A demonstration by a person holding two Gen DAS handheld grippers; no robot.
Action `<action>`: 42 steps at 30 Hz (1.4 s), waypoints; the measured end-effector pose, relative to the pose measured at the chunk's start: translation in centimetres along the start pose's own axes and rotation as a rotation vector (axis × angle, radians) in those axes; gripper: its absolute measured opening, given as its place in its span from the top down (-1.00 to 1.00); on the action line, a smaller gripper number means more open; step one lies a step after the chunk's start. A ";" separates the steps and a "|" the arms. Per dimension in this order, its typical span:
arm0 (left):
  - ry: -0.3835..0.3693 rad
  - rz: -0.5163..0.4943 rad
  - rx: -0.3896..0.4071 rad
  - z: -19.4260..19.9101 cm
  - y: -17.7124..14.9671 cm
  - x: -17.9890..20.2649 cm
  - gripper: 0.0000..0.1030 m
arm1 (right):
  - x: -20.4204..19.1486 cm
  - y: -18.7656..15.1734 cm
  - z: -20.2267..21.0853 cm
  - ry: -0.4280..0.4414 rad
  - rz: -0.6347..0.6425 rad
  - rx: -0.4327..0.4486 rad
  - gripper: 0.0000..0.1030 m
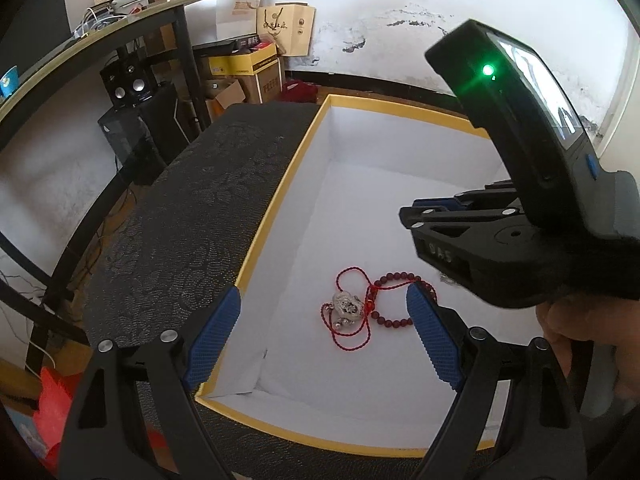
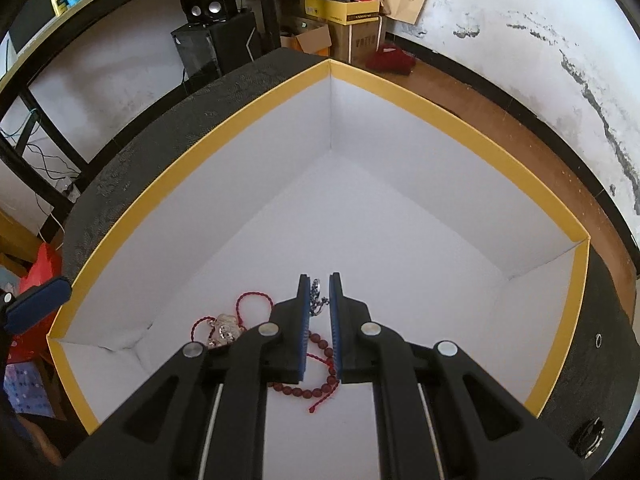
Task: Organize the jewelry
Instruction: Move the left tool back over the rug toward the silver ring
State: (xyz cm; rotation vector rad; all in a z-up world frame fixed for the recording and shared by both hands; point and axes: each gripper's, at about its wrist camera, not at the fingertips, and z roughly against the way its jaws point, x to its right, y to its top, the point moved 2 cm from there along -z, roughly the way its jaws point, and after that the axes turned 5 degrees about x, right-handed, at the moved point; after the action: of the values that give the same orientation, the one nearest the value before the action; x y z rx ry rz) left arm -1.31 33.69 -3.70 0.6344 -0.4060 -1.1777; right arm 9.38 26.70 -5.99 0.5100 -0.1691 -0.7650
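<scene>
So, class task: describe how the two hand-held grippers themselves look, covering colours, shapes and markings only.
The left hand-held gripper has black angular linkage arms joined by round silver pivot pins and flat blue fingers with a fine ribbed texture. The right hand-held gripper is built the same. From the left camera, its black body carries a lit green lamp, a small screen and a blue button. No cables show on either.
</scene>
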 end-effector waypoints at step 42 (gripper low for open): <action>-0.219 -0.255 0.077 1.0 1.9 25.6 -0.88 | 26.7 -25.1 22.6 -0.453 -0.428 0.307 -0.87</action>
State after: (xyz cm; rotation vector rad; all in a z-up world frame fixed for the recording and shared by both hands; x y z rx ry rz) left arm 8.23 9.87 -2.43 0.6387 -0.5700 -1.4881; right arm 5.61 -15.76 0.16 0.6683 -0.6187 -1.2800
